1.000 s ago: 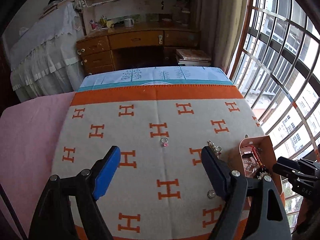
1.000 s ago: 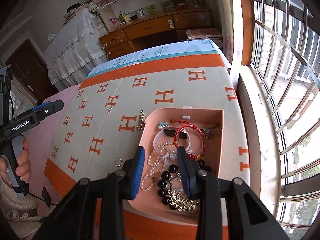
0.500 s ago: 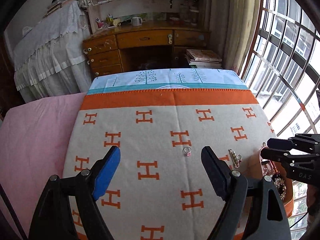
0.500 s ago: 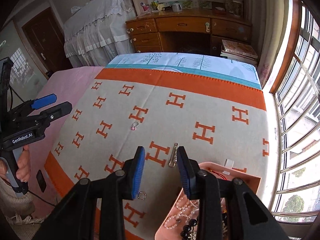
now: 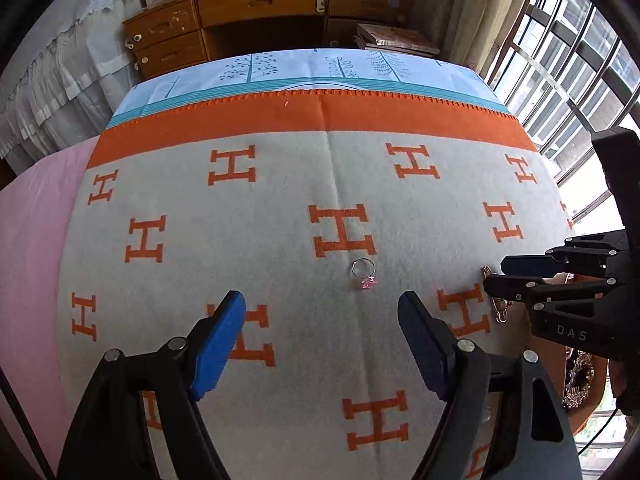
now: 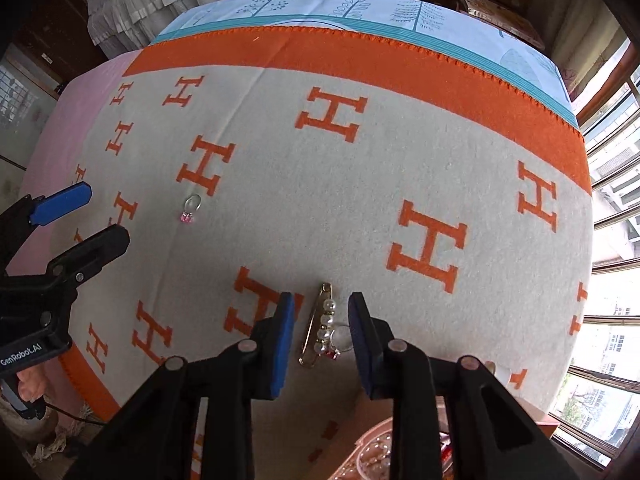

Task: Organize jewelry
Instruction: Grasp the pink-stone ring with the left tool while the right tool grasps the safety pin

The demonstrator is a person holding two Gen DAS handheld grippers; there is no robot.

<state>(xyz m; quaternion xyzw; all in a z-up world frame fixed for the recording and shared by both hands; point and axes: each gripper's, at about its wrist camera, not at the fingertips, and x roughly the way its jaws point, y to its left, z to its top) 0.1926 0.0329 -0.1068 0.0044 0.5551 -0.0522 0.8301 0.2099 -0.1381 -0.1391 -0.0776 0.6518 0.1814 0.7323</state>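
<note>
A silver ring with a pink stone (image 5: 364, 274) lies on the grey blanket with orange H marks (image 5: 280, 240), just ahead of my left gripper (image 5: 322, 312). That gripper's jaws are wide apart, closing slightly, with nothing between them. A gold pin with pearls (image 6: 322, 324) lies on the blanket between the blue pads of my right gripper (image 6: 320, 312). These jaws are closing and the pads do not touch the pin. The pin (image 5: 497, 304) and the right gripper (image 5: 496, 274) also show at the right of the left wrist view. The ring (image 6: 191, 207) and the left gripper (image 6: 104, 216) show at the left of the right wrist view.
A pink jewelry box (image 6: 360, 440) with beads sits under the right gripper, at the bed's window side (image 5: 580, 392). A wooden desk (image 5: 260, 8) stands beyond the bed's foot. Barred windows (image 5: 580, 60) run along the right. A hand (image 6: 28, 384) holds the left gripper's handle.
Both grippers came down toward the blanket. The right one left the jewelry box and now straddles the pearl pin, jaws narrower. The left one moved closer to the pink-stone ring.
</note>
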